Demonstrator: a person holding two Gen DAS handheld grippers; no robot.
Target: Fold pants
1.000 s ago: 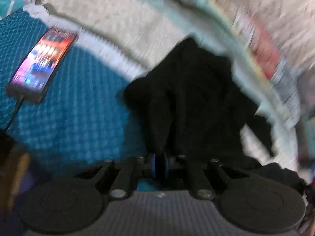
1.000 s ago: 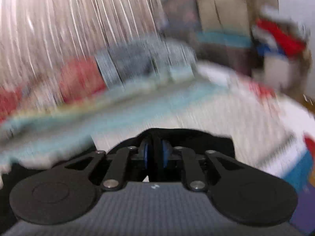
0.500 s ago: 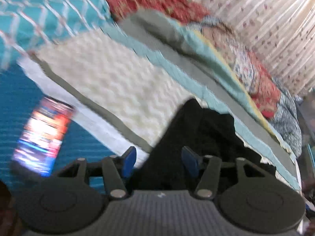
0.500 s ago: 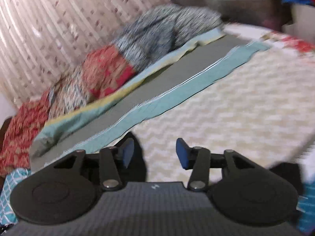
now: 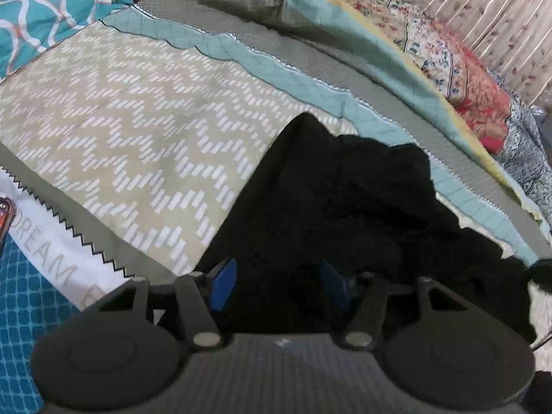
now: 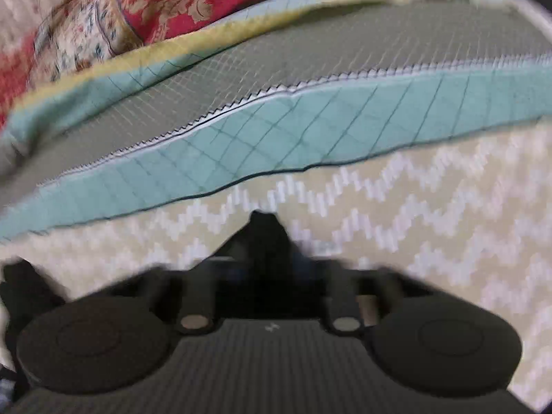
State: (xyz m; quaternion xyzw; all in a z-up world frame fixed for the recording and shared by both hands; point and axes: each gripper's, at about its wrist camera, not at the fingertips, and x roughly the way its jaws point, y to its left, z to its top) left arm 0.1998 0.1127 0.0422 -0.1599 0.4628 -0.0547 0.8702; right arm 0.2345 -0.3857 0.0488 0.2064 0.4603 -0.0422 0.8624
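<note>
Pants (image 5: 338, 207) long axis runs away up-right | left fingers (image 5: 224, 284) spread, pants between | right fingers pinch black cloth

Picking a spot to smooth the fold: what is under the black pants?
The black pants lie on the zigzag-patterned blanket, reaching its teal border at the far edge. Anything beneath the cloth itself is covered.

One pair of black pants (image 5: 338, 207) lies bunched on one chevron-patterned quilt (image 5: 131, 131). Beyond the quilt are one teal patterned pillow (image 5: 45, 10) and one red floral blanket (image 5: 462, 79). One phone (image 5: 5, 217) shows at the quilt's near-left edge. Two grippers, left gripper (image 5: 279, 288) and right gripper (image 6: 265, 269).
</note>
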